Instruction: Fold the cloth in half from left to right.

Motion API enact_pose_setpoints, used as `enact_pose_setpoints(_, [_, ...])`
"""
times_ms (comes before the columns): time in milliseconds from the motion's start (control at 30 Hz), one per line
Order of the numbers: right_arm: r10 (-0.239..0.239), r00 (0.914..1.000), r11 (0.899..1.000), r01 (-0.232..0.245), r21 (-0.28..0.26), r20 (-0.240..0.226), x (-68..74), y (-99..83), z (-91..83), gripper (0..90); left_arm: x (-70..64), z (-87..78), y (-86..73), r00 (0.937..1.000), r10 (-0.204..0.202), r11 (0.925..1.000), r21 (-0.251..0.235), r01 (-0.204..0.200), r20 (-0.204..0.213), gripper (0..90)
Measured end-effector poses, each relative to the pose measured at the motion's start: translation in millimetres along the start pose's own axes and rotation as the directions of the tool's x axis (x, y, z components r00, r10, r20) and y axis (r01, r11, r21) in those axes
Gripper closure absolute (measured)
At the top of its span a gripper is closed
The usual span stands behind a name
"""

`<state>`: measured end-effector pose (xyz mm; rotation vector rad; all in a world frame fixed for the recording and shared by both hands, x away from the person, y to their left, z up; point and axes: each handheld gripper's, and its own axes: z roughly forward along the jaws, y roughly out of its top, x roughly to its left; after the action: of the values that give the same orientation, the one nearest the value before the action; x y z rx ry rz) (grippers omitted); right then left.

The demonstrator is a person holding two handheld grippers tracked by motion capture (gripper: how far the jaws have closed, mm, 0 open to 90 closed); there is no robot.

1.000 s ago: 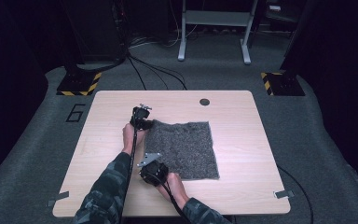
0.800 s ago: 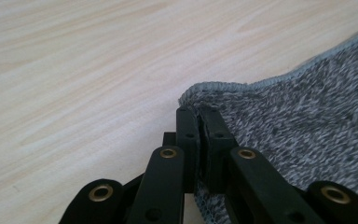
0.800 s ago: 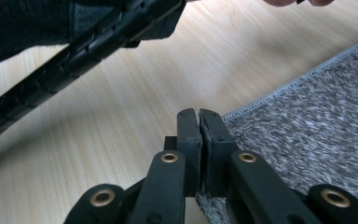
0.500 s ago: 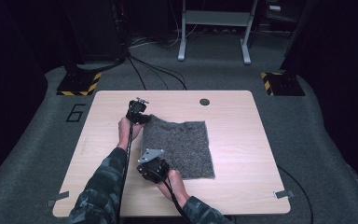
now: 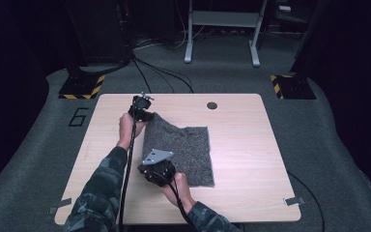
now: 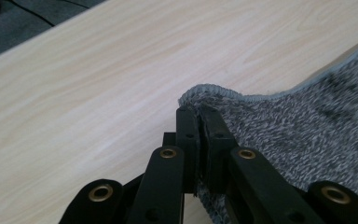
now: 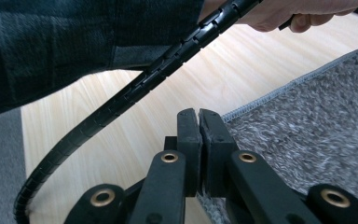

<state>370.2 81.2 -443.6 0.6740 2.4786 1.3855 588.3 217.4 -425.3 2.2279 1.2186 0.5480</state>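
Note:
A grey knitted cloth point(image 5: 181, 147) lies on the light wooden table point(image 5: 251, 140). My left gripper point(image 5: 144, 116) is shut on the cloth's far left corner, which is lifted and drawn toward the far edge; in the left gripper view the jaws pinch the hemmed corner point(image 6: 200, 93) of the cloth point(image 6: 303, 126). My right gripper point(image 5: 153, 170) is shut on the cloth's near left corner, with its grey plate on top. In the right gripper view my right gripper point(image 7: 199, 116) has its jaws closed over the cloth's edge point(image 7: 307, 121).
A dark round grommet point(image 5: 212, 105) sits in the table near its far edge. The left gripper's black cable point(image 7: 121, 98) and a sleeve point(image 7: 74, 42) cross the right gripper view. Yellow-black striped bases point(image 5: 79, 87) stand on the grey floor beyond the table.
The left gripper has pulled the cloth's far left corner farther away and leftward, stretching the left edge. The right gripper has shifted slightly left with its corner.

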Motion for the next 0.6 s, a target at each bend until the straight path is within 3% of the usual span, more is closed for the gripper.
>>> enact_pose_setpoints(133, [-0.015,0.9999,0.999,0.015,-0.033,-0.003,1.4,9.8,-5.3,87.6,1.8,-13.4,9.7,0.9997,0.014,0.9999,0.004,-0.014,-0.022,86.9])
enact_pose_setpoints(233, [-0.005,1.0,0.999,0.005,-0.054,0.005,2.8,12.9,-11.1,87.6,-2.7,-24.0,21.0,0.9973,0.047,0.9987,0.021,-0.046,-0.056,86.9])
enact_pose_setpoints(300, [-0.004,1.0,0.998,0.004,-0.058,0.004,0.7,11.8,-16.4,87.6,-5.8,-26.5,26.9,0.9969,0.057,0.9979,0.035,-0.055,-0.055,86.8])
enact_pose_setpoints(433, [0.024,0.9996,0.998,-0.023,-0.063,0.017,-5.1,5.6,-26.8,87.6,-17.4,-24.3,36.9,0.9951,0.081,0.9956,0.05,-0.079,-0.057,86.3])
enact_pose_setpoints(600, [0.053,0.9975,0.997,-0.05,-0.063,0.046,-14.5,-6.0,-41.0,87.6,-32.2,-15.2,43.8,0.996,0.081,0.9959,0.042,-0.08,-0.037,86.0])
